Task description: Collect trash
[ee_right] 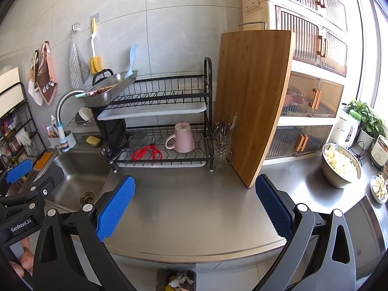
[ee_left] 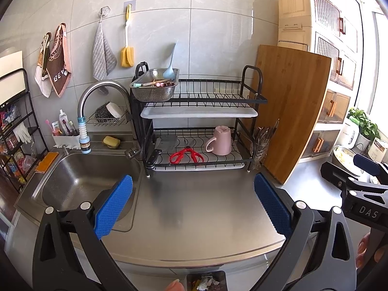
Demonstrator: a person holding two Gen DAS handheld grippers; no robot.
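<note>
Both grippers hang side by side over the front edge of the worktop [ee_left: 194, 208], the left gripper [ee_left: 192, 202] and the right gripper [ee_right: 195, 205] each spread wide and holding nothing — ready to reach, I'd say. The trash [ee_right: 180, 281] sits in a bin [ee_right: 161, 277] below the front edge, right under them, handy for dropping. The steel before them looks bare. The cutting board [ee_right: 254, 101] leans upright by the dish rack [ee_right: 169, 111] at the back edge — probably drying.
</note>
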